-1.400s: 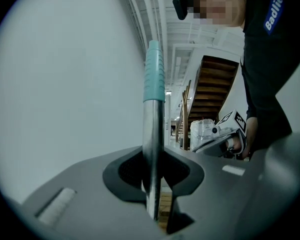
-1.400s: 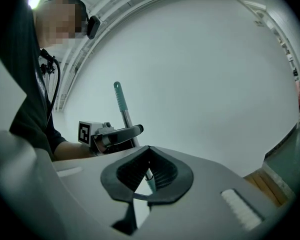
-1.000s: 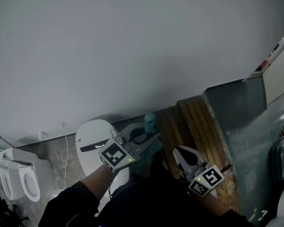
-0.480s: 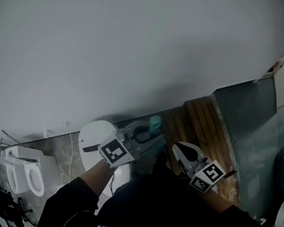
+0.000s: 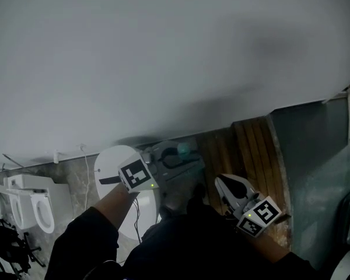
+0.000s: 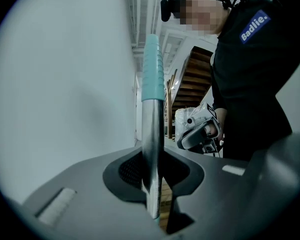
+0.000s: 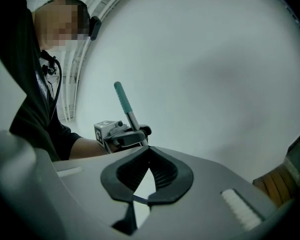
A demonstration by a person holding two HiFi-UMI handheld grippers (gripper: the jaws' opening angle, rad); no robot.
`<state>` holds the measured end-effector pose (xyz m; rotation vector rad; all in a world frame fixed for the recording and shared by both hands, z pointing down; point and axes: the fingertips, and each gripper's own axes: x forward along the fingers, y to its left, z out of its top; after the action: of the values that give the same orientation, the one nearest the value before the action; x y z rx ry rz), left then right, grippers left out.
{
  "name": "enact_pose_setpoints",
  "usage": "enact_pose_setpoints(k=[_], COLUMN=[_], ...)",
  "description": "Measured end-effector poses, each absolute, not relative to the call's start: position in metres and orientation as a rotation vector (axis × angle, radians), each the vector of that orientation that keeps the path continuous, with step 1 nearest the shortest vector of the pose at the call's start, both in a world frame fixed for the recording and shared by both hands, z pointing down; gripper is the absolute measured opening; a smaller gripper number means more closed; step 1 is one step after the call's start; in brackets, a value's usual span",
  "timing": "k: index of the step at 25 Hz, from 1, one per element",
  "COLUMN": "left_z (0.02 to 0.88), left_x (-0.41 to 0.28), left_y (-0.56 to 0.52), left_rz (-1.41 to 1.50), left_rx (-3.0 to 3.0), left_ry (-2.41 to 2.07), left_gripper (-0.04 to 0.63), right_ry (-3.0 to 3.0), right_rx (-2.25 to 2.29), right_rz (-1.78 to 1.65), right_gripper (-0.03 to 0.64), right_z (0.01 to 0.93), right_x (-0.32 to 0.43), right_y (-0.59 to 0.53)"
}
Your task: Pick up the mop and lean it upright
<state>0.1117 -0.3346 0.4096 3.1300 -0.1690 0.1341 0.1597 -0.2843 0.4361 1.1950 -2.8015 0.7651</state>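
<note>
on shirt [image 6: 250,84] "badlie.", left hand-held gripper [image 6: 153,184] clamps mop [image 6: 153,69]

Left gripper [image 6: 152,184] jaws clamped on upright mop handle [image 6: 152,134], teal grip [image 6: 153,69] above; white wall [image 6: 65,84] left.

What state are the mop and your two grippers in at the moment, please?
Mop handle: close to upright, clamped below its teal grip.
Left gripper: shut on the mop handle.
Right gripper: shut, with nothing between its jaws.
</note>
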Motion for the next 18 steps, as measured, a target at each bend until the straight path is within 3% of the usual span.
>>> enact_pose_setpoints(k=[9, 18], left_z=[0.474, 0.482], left_x=[0.11, 0.108], left_y=[-0.381, -0.402], left_rz=[0.355, 0.458], left_rx=[3.118, 3.147], left_ry=[-0.13, -0.082], left_gripper=[0.087, 0.087], right_ry=[-2.741, -2.717], right_rx=[1.234, 1.248], right_rz=[0.812, 0.83], right_gripper=[0.005, 0.005], right_z=[0.453, 0.458], right_x=[0.193, 0.204], right_y=[-0.307, -0.318])
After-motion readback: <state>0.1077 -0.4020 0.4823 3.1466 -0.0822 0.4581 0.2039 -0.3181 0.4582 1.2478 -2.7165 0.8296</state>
